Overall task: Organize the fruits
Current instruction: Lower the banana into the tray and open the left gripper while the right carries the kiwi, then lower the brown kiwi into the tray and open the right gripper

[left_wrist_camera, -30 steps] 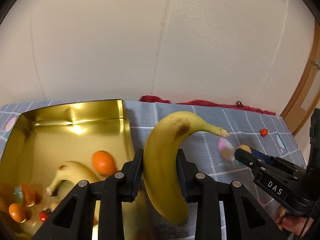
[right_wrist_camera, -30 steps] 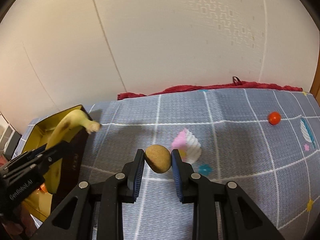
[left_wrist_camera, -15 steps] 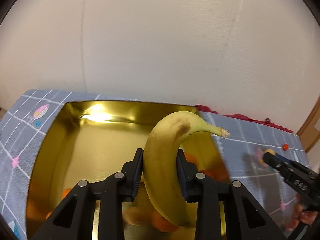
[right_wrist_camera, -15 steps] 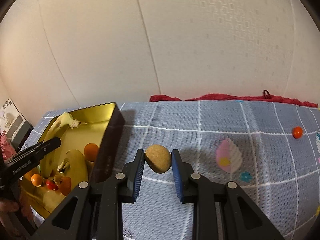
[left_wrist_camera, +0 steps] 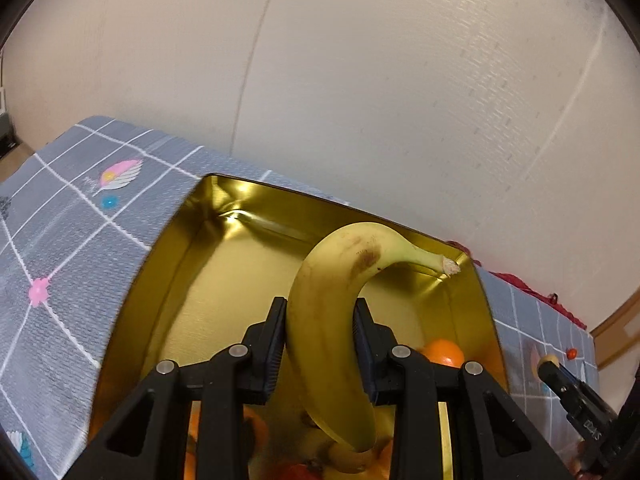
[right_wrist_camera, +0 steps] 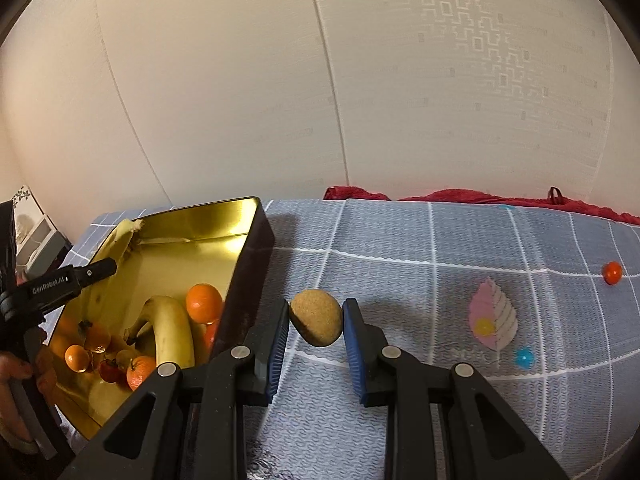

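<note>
Left tongs (left_wrist_camera: 320,344) clamped on a banana (left_wrist_camera: 332,320) at mid-body, both pads tight on the peel. Banana stands curved, stem end up and pointing right, lower tip down between the tong arms. It hangs over the open gold tin (left_wrist_camera: 168,272), above the fruit pile at the near end.

Right tongs (right_wrist_camera: 316,320) closed on a brown kiwi (right_wrist_camera: 316,322), blue pads touching both sides. Kiwi sits above the grey checked cloth (right_wrist_camera: 440,240), just right of the tin's dark outer wall (right_wrist_camera: 248,276). Can't tell from this view whether it's lifted clear or touching the cloth.

Inside the tin, right wrist view: second banana (right_wrist_camera: 172,332) lying on the floor, an orange (right_wrist_camera: 204,302) just beside it against the right wall, smaller oranges and a few small red fruits bunched at the near-left corner. Far half of the tin is bare gold.

Loose on the cloth: one small red fruit (right_wrist_camera: 612,273) well to the right, well apart from everything else. Red fabric (right_wrist_camera: 480,196) runs along the far edge against the wall.

A hand (right_wrist_camera: 16,372) grips the left tool's handle at the left edge of the right wrist view.
</note>
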Motion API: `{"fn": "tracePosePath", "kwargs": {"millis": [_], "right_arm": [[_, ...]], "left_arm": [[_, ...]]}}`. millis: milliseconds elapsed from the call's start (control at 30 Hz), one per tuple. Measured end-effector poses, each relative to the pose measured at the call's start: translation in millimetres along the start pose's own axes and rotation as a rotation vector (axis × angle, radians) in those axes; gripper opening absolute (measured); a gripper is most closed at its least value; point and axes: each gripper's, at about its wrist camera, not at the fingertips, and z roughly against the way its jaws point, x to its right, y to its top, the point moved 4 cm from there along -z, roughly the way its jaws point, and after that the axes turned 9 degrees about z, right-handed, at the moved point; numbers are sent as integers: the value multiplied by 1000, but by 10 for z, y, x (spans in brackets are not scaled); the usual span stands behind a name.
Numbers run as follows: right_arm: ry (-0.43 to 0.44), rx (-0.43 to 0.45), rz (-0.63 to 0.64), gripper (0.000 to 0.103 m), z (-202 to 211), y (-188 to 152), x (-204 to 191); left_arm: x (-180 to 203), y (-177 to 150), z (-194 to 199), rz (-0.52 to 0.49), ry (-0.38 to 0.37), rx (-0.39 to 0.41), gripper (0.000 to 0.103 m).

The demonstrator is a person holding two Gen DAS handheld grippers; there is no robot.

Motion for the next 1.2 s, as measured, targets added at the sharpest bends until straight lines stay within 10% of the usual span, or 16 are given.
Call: {"fn": "tracePosePath", "kwargs": {"millis": [333, 833, 1200], "right_arm": [[57, 23, 39, 27, -52, 142, -330], [106, 17, 80, 28, -148, 187, -659], [128, 15, 101, 28, -185, 213, -798]], "left_arm": [[-237, 45, -243, 17, 51, -124, 34], [-140, 92, -113, -80, 54, -59, 36], [9, -83, 71, -189, 95, 21, 73]]}}
